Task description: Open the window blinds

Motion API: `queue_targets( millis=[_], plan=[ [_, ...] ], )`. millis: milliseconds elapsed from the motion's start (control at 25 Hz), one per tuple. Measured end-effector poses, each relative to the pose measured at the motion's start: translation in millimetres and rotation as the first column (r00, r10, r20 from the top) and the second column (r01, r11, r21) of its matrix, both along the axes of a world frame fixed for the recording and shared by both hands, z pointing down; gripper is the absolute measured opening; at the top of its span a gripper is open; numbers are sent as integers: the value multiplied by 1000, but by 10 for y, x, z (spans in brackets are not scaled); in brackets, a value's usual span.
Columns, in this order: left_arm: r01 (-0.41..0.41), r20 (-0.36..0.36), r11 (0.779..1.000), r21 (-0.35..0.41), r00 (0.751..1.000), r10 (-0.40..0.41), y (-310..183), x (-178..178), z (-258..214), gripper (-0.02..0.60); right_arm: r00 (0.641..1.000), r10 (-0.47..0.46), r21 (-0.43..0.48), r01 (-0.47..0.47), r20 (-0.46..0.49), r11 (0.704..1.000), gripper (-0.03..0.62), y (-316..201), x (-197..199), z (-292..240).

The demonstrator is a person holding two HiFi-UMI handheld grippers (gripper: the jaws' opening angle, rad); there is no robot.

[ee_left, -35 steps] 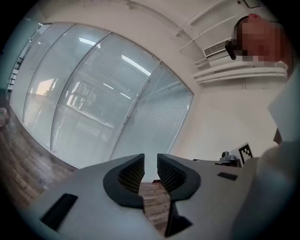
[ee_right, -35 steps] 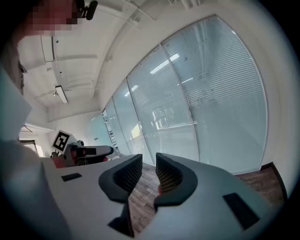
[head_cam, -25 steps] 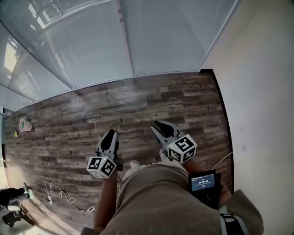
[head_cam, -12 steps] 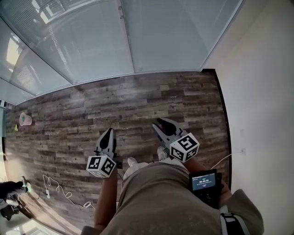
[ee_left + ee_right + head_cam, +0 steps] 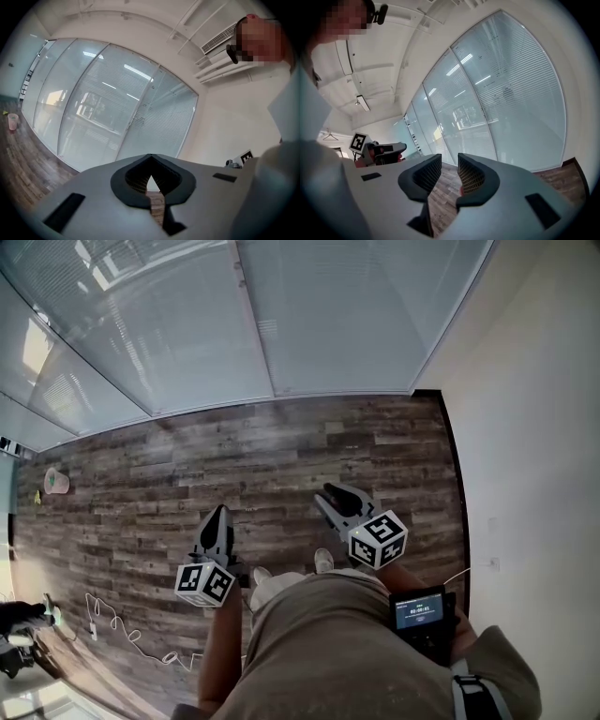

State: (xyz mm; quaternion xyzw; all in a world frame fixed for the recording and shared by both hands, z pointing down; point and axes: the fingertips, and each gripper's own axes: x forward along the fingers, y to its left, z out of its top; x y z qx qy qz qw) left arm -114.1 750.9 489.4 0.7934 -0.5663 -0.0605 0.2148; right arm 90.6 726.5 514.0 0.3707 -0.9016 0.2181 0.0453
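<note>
A person stands on a wooden floor (image 5: pixel 281 451) facing the window blinds (image 5: pixel 337 315), which hang lowered along the floor's far edge, up to the right-hand corner. The left gripper (image 5: pixel 217 514) is pinched fully together and empty. The right gripper (image 5: pixel 336 495) is slightly parted, holding nothing. Both are well short of the blinds.
</note>
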Motion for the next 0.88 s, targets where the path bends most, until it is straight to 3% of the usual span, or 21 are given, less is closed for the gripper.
queue_targets(
  millis=[320,520,640,880],
  plan=[
    [34,-6,999,-1,999,-34,-89,247,-22,12,1000,-8,-34,7,-25,999,97,-122,347,132],
    [-35,-20,999,7,999,35,-80,326,-34,12,999,-12,-73,10,-30,997,97,-149,330,271],
    [-68,-3,998,-1,998,68,-215,319,54,12,1000,15,-48,-16,-21,999,97,-242,313,267],
    [-30,-17,993,-113,999,28,-892,110,432,12,998,61,-27,-61,0,998,97,-708,267,219]
  ],
)
